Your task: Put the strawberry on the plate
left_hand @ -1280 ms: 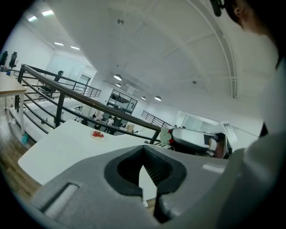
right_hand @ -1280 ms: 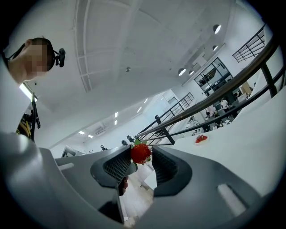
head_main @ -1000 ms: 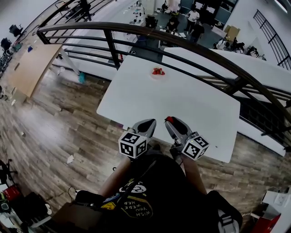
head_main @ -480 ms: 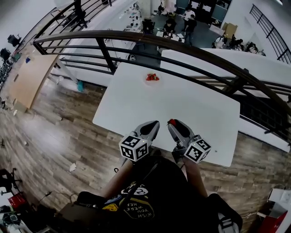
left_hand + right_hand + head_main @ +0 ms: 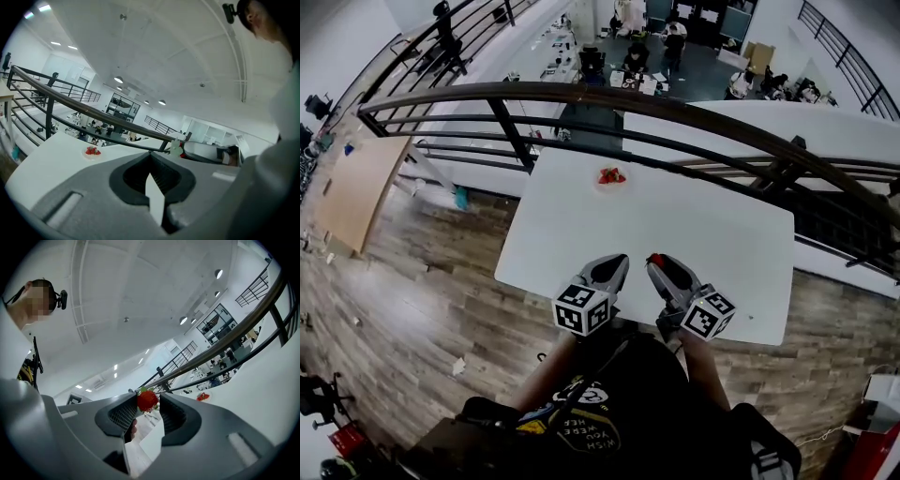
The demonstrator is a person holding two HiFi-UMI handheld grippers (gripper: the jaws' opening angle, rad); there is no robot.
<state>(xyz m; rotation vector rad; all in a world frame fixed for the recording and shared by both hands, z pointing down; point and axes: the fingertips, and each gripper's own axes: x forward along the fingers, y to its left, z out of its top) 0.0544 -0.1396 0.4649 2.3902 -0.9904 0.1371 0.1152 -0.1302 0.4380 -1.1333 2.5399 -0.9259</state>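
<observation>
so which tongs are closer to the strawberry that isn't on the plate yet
Right. The right tongs grip that strawberry between their tips. The left tongs are shut and empty, alongside to its left and apart from it.

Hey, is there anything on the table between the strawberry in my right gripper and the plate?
Nothing visible does. The right gripper holds the strawberry just past the near edge of the table. The plate, already bearing red fruit, sits near the far edge, with only bare white tabletop between them.

Upside-down print on shirt [image 5: 623, 398]: "WISH YOU WERE HE", rest unclear.
</observation>
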